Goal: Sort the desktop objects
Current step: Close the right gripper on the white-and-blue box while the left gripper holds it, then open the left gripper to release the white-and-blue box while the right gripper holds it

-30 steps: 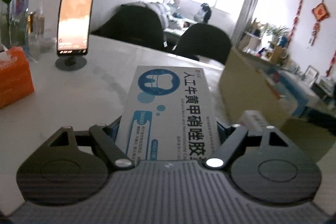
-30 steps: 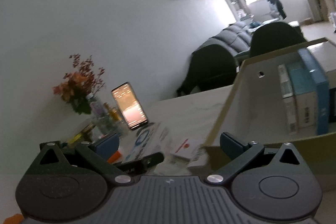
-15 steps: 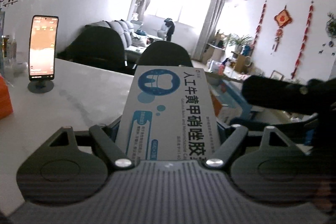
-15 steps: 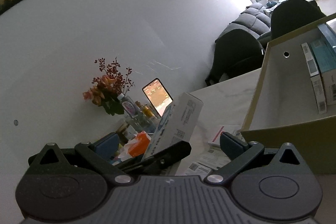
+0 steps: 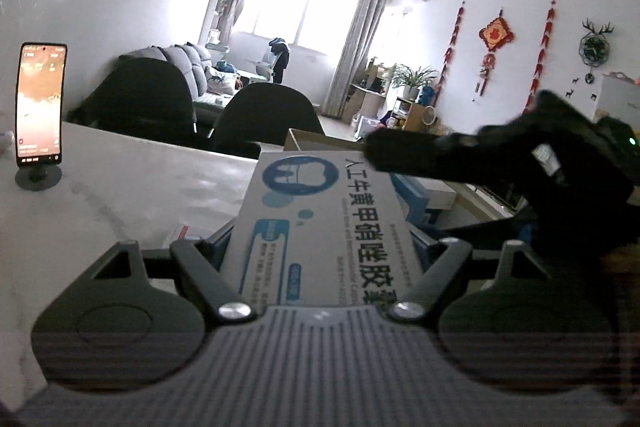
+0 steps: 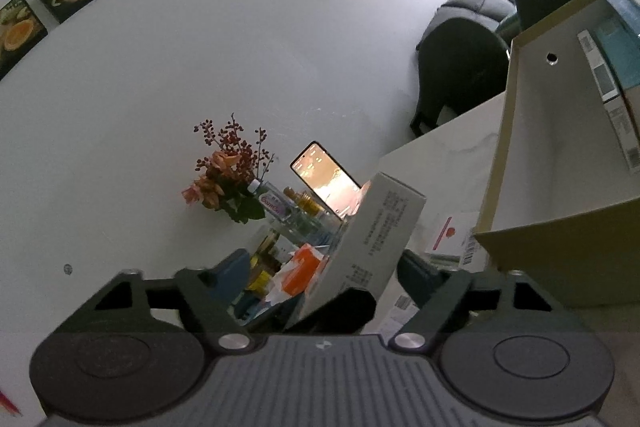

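Medicine box point(image 5: 324, 227) sits clamped in your left gripper point(image 5: 320, 247), right gripper point(image 6: 320, 275) jaws apart; cardboard box point(image 6: 560, 187) holds some packs, others remain outside.

Daylight poured through the window point(image 5: 304, 23) at the far end of the room and blew it out to white, leaving the chairs point(image 5: 264, 115) as dark silhouettes. The foreground stayed dim. The other gripper point(image 5: 520, 163) crossed the left view as a blurred black shape. Both fisheye views bent straight lines at the edges; the wall point(image 6: 200, 67) looked evenly grey.
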`<state>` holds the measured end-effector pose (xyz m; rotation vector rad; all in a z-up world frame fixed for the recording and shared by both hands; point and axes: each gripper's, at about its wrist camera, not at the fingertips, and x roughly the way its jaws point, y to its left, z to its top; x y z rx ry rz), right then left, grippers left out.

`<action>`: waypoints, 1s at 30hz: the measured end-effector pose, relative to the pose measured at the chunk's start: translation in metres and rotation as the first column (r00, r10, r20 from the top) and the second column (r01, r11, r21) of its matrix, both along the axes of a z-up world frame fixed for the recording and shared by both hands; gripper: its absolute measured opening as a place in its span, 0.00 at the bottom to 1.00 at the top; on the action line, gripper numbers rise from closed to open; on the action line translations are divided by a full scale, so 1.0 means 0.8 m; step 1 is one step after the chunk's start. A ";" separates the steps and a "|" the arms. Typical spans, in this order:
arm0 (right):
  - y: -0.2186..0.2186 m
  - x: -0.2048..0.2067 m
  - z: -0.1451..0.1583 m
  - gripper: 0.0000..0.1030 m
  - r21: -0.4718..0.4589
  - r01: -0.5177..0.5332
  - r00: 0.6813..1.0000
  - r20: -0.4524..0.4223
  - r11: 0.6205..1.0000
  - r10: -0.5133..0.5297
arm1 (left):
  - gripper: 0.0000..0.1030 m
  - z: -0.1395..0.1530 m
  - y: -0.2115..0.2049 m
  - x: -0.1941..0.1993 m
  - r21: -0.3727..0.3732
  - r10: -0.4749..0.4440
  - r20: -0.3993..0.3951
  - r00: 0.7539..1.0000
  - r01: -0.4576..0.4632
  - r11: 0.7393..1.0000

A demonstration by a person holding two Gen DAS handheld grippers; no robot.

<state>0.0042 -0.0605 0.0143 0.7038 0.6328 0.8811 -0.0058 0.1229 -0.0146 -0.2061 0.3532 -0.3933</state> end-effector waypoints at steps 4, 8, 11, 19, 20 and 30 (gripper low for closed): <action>0.013 0.014 -0.002 0.52 -0.026 -0.024 0.999 -0.042 0.999 0.023 | 0.78 0.004 -0.001 -0.004 -0.002 -0.013 0.021 1.000 0.013 1.000; 0.023 0.030 -0.010 0.41 -0.003 -0.063 0.992 -0.106 0.998 0.063 | 0.78 0.006 -0.001 -0.003 0.012 -0.004 0.032 0.999 0.004 1.000; 0.028 0.040 -0.013 0.39 0.010 -0.078 0.988 -0.132 0.997 0.078 | 0.79 0.003 0.002 0.001 0.000 0.012 0.027 1.000 -0.012 1.000; 0.037 0.063 -0.024 0.33 0.017 -0.102 0.975 -0.196 0.995 0.104 | 0.84 -0.002 0.006 0.009 -0.025 0.046 -0.017 0.999 -0.046 0.999; 0.039 0.066 -0.025 0.33 0.021 -0.105 0.974 -0.201 0.994 0.107 | 0.86 -0.002 0.008 0.009 -0.034 0.052 -0.019 0.998 -0.053 0.998; 0.036 0.082 -0.015 0.32 0.006 -0.067 0.979 -0.190 0.998 0.067 | 1.00 -0.001 0.014 0.010 -0.068 0.048 -0.019 0.999 -0.049 0.996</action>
